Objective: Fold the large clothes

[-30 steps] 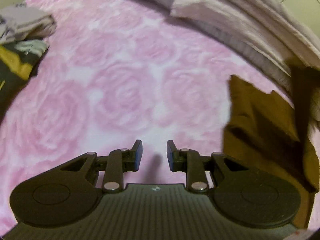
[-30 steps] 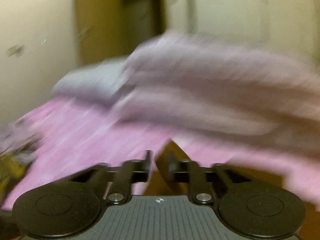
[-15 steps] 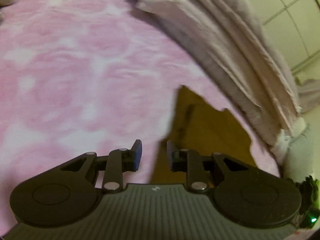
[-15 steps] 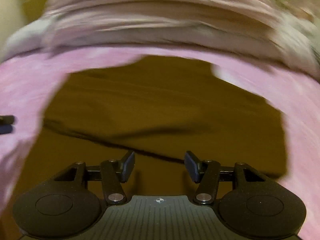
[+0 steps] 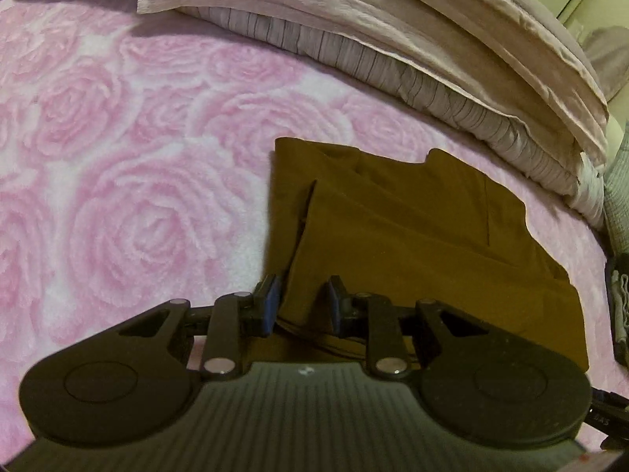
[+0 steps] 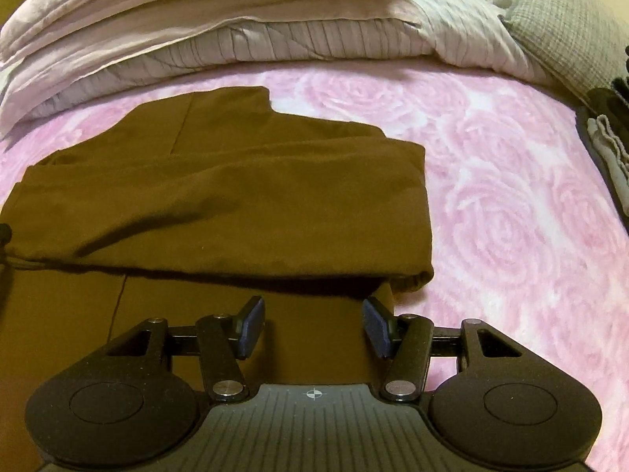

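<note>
1. Lying on the pink rose-patterned bedspread, the brown garment is folded over itself, its upper layer ending in a straight fold line across the lower one in the right wrist view.
2. Left gripper: its jaws stand narrowly apart and empty, hovering over the near left corner of the brown garment; the blue pads are clear of the cloth.
3. Folded pale bedding lies stacked along the far edge of the bedspread, just beyond the garment.
4. Right gripper: its jaws have just been opening and now stand wide, with nothing clamped between them; only the lower layer of the garment lies beneath the gap, near its right edge.
5. A grey checked pillow rests at the far right, beside the bedding.
6. Dark and grey folded items sit at the right edge of the bedspread, well apart from the garment.
</note>
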A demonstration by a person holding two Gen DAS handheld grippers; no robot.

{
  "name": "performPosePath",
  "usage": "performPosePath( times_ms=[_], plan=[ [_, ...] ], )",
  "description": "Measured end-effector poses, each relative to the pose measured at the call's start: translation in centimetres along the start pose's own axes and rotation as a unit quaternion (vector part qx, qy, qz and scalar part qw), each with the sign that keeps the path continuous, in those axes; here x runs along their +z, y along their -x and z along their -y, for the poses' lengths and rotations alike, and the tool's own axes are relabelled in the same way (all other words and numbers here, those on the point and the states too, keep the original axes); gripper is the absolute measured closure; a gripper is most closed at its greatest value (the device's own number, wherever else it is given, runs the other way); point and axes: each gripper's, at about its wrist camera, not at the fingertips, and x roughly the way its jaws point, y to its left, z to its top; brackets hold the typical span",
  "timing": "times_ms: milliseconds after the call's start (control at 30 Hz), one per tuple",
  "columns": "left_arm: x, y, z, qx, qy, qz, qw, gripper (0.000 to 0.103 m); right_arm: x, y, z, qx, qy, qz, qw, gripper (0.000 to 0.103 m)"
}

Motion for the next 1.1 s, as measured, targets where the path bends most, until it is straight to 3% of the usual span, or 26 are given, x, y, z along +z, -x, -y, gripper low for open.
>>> performPosePath(
  times_ms=[33,67,167,300,400,600,700,800,900,1000,1100],
  plan=[
    [0.1,0.1,0.1,0.003,-0.006,0.004,1.0,0.099,-0.2,0.2,0.1,0.0,0.001,0.001,1.0,0.051],
    [0.1,0.3,0.2,0.001,-0.014,0.01,0.9999,0.103,-0.2,0.2,0.1,-0.001,0.002,0.002,1.0,0.051],
    [0.5,2.1,0.6,-0.009,-0.027,0.044,0.9986,0.103,0.0,0.3,0.3,-0.006,0.003,0.01,1.0,0.051],
    [1.2,4.8,-0.3,0.003,-0.043,0.096,0.9944,0.103,0.8,0.6,0.4,-0.007,0.008,0.025,1.0,0.051],
    [1.5,4.9,-2.0,0.043,-0.049,0.097,0.9932,0.103,1.4,0.3,0.0,0.001,0.016,0.032,0.999,0.051],
    [1.3,4.3,-3.8,0.063,-0.061,0.103,0.9908,0.103,2.2,-0.3,-1.4,0.024,0.035,0.009,0.999,0.051],
    [0.6,3.5,-4.3,0.078,-0.06,0.086,0.9915,0.103,2.8,1.0,-1.2,0.061,0.022,0.013,0.998,0.051],
    [-0.2,2.6,-6.0,0.09,-0.015,0.057,0.9943,0.096,4.0,2.1,-0.1,0.103,-0.009,0.033,0.994,0.051],
    [-1.3,3.6,-8.1,0.051,0.101,0.054,0.9921,0.082,5.0,1.8,0.7,0.09,-0.02,0.051,0.994,0.051],
    [-2.7,4.5,-9.5,-0.008,0.215,0.054,0.9751,0.073,5.3,1.0,1.5,0.081,-0.047,0.044,0.995,0.051],
    [-3.2,3.3,-10.0,-0.054,0.289,0.04,0.955,0.066,4.7,0.7,1.7,0.073,-0.058,0.034,0.995,0.051]
  ],
)
